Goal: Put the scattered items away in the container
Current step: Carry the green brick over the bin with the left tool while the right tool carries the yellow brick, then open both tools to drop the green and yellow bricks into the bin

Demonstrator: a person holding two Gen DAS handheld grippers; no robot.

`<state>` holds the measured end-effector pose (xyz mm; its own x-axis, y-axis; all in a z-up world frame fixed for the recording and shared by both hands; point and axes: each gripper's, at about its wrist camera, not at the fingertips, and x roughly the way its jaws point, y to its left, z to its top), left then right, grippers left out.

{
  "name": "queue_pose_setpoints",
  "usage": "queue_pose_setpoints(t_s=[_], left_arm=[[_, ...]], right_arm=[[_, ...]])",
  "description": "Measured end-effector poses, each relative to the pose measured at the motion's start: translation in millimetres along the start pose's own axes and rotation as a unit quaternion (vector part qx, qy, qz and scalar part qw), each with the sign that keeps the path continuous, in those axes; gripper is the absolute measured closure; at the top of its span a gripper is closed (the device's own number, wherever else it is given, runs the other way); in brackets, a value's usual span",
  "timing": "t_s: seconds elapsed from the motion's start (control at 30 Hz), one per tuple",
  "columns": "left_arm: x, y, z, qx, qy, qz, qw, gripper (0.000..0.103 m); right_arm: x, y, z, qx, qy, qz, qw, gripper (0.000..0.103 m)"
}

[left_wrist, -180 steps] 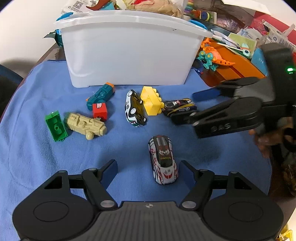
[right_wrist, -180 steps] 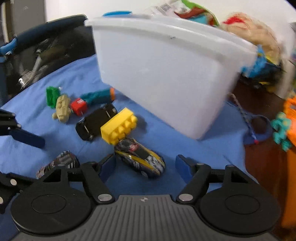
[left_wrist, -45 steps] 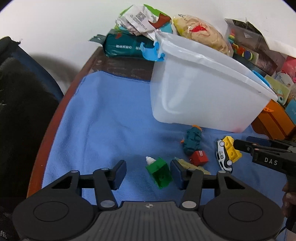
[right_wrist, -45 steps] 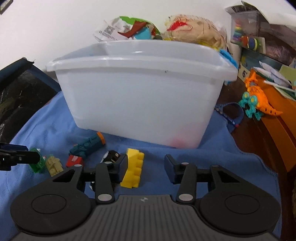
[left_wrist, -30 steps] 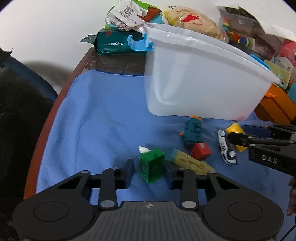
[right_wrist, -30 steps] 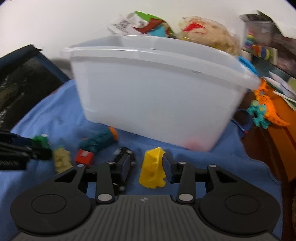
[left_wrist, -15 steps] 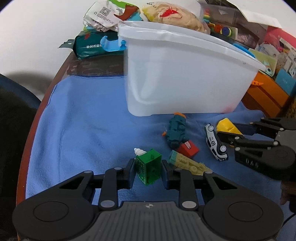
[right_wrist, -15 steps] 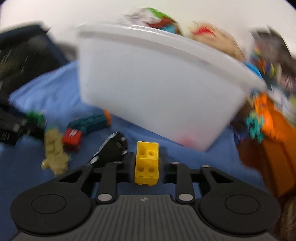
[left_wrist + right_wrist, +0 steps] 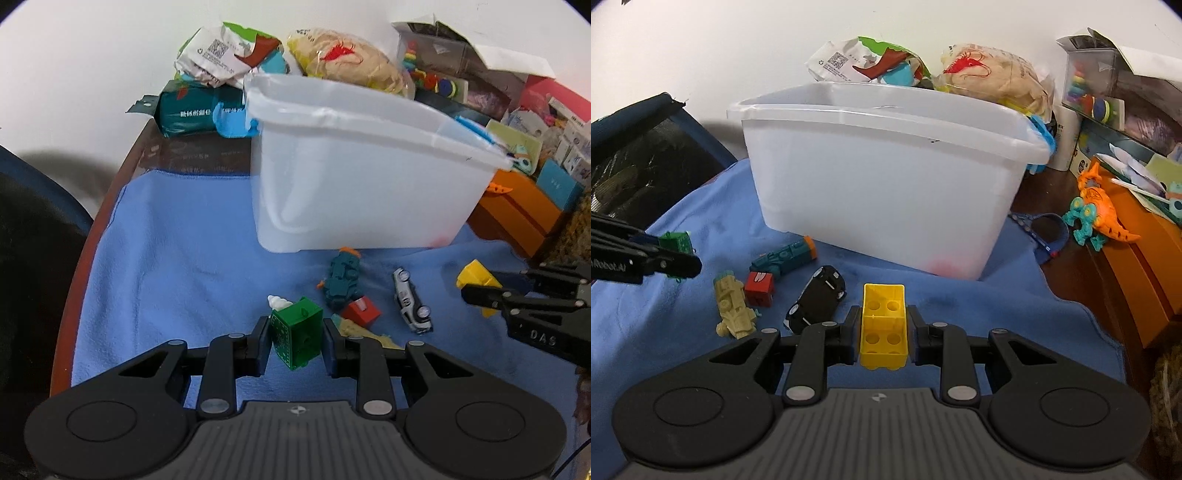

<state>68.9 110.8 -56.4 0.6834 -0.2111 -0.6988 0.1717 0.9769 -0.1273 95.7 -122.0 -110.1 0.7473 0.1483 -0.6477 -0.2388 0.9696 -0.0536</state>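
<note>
Yellow brick [image 9: 883, 325] lengthwise toward container [image 9: 886, 177]

Container [image 9: 886, 184]: translucent white plastic, smooth, slight sheen. Cloth [image 9: 177, 251]: blue, matt, soft nap. Yellow brick [image 9: 884, 325] and green brick [image 9: 297, 332]: glossy moulded plastic. Counter [image 9: 125, 173] edge: dark polished wood. Left gripper [image 9: 295, 341] body: matt black plastic.

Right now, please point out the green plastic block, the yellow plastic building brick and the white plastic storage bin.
green plastic block [image 9: 297, 338], left wrist view, on its front face.
yellow plastic building brick [image 9: 883, 326], right wrist view, on its hollow underside.
white plastic storage bin [image 9: 879, 192], right wrist view, on its front wall.
</note>
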Motion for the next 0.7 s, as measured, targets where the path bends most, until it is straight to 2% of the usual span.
queue_pose_setpoints(t_s=[0.17,0.3,0.53,0.7], left_arm=[[-15,-8,8,0.001,-0.022,-0.007,0.9997,0.071],[-31,-19,28,0.008,-0.054,-0.019,0.9983,0.071],[-49,-37,102,0.035,-0.123,-0.050,0.9905,0.071],[-29,-53,158,0.066,-0.154,-0.047,0.9848,0.071]], right_arm=[[-9,-1,1,-0.002,-0.006,0.008,1.000,0.075],[-23,-4,15,-0.001,-0.027,0.010,1.000,0.076],[-53,-14,86,-0.003,-0.128,-0.002,0.992,0.075],[-39,-30,136,0.010,-0.162,-0.013,0.987,0.075]])
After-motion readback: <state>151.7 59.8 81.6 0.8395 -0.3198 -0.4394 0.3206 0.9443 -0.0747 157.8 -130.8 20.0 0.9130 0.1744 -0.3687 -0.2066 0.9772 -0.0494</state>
